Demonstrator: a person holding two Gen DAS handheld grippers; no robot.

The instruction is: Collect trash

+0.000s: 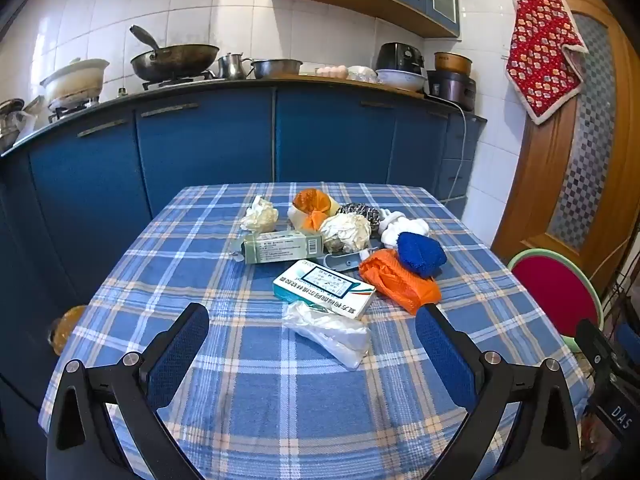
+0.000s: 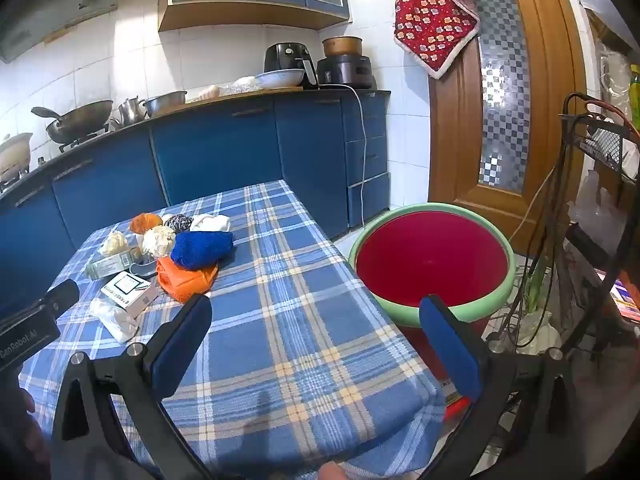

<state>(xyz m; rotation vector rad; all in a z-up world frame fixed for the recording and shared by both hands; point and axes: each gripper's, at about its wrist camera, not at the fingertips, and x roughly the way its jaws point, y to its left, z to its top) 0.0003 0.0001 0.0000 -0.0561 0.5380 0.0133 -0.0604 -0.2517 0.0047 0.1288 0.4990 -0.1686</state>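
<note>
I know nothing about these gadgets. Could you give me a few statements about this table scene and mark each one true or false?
1. Both tools, the left tool and the right tool, stand open and hold nothing. True.
2. The tablecloth is plain red. False: it is blue plaid.
3. The blue cloth lies against the orange bag. True.
4. The red basin sits on the table. False: it stands beside the table, lower down.
5. The clear plastic bag lies nearest the left tool. True.
</note>
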